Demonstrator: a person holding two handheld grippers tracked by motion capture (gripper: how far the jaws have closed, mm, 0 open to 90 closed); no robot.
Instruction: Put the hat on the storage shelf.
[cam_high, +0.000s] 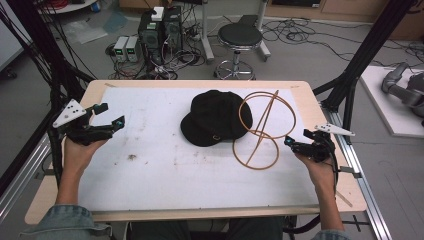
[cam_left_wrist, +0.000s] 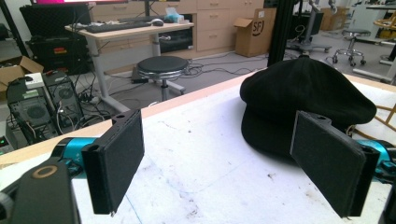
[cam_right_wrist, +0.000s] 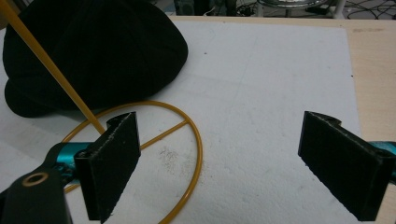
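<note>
A black cap (cam_high: 214, 119) lies on the white sheet (cam_high: 150, 170) at the middle back of the table. Right of it stands a yellow wire hat stand (cam_high: 256, 148), two rings joined by a slanted rod. My left gripper (cam_high: 111, 115) is held above the sheet's left edge, open and empty, pointing toward the cap. In the left gripper view the cap (cam_left_wrist: 303, 93) sits ahead, beyond the wide jaws (cam_left_wrist: 224, 163). My right gripper (cam_high: 297, 138) hovers open just right of the stand. In the right gripper view the lower ring (cam_right_wrist: 200, 144) and rod (cam_right_wrist: 46, 60) lie ahead, with the cap (cam_right_wrist: 93, 51) behind.
The wooden table (cam_high: 320, 175) rims the sheet on all sides. Black frame posts (cam_high: 350, 80) rise at both back corners. Behind the table stand a stool (cam_high: 240, 37) and computer boxes (cam_high: 160, 30) amid cables on the floor.
</note>
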